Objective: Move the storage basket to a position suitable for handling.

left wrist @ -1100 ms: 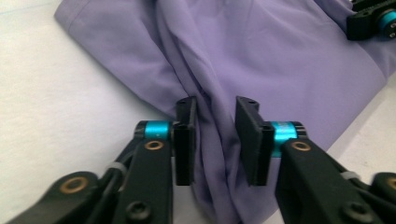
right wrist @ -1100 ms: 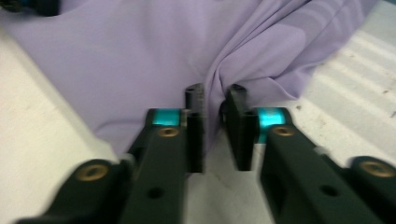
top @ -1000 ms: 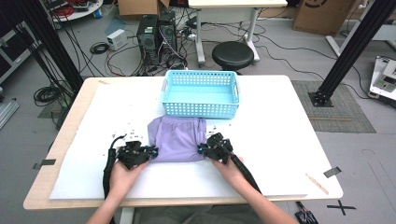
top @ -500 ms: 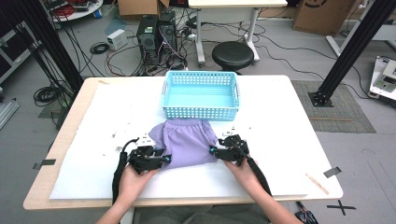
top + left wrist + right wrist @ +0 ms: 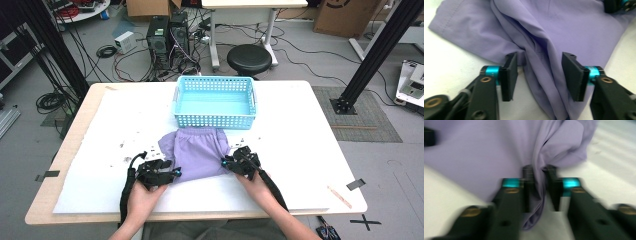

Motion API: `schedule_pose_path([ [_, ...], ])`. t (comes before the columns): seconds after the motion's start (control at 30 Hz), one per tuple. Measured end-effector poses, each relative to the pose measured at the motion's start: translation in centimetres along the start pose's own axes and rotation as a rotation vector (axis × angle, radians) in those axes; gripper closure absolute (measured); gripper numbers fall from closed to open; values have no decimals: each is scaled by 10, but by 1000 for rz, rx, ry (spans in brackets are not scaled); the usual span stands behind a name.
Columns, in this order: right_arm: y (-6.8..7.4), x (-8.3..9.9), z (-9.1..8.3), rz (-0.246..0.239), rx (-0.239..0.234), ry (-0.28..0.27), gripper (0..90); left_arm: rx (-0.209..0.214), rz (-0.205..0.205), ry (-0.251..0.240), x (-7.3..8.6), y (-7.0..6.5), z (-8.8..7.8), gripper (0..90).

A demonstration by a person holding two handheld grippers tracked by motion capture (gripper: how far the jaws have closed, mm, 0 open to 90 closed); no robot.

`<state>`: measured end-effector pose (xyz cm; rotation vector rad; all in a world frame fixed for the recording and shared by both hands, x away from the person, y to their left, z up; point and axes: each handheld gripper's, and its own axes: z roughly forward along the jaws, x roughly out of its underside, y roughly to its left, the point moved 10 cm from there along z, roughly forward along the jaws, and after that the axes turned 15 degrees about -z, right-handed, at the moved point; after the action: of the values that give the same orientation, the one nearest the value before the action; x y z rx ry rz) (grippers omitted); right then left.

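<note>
Lilac shorts point(image 5: 197, 154), crumpled near the table's point(image 5: 300, 125) front edge before the blue basket point(image 5: 215, 102): our left gripper point(image 5: 540, 75) straddles a fold half-open, our right gripper point(image 5: 540, 187), just closing, pinches a ridge for lifting.

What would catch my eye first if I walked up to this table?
Probably the lilac cloth lying rumpled mid-table, a gripper at each near corner. Just behind it stands a bright turquoise basket. The right gripper pinches a fold; the left gripper stands open around another.
</note>
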<state>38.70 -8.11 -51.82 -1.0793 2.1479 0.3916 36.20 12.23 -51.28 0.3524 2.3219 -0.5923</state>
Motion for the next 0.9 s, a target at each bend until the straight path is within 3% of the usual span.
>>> schedule_pose_path([
  [0.13, 1, -1, 0, -22, -7, 3, 861, 20, -22, -4, -1, 1, 0, 615],
  [0.17, 1, 0, 0, -16, -14, 5, 863, 93, -41, 19, 2, -6, 1, 724],
  [0.2, 1, 0, 0, -16, -19, 2, 865, 99, -47, 17, 2, -9, 2, 784],
  [0.23, 0, 0, 0, -18, -18, 2, 866, 77, -13, 11, 2, -12, 3, 788],
  [0.3, 1, 0, 0, -26, -10, 3, 868, 59, 15, 16, 2, -15, 3, 805],
  [0.5, 1, 0, -1, -29, -8, 0, 873, 78, 0, -3, 1, -16, 3, 824],
  [0.7, -10, 9, -13, -10, 10, 7, 876, 134, 2, 25, -2, -30, 15, 827],
  [0.9, -22, 33, -35, 24, 32, 9, 876, 198, 40, 65, -2, -60, 30, 827],
])
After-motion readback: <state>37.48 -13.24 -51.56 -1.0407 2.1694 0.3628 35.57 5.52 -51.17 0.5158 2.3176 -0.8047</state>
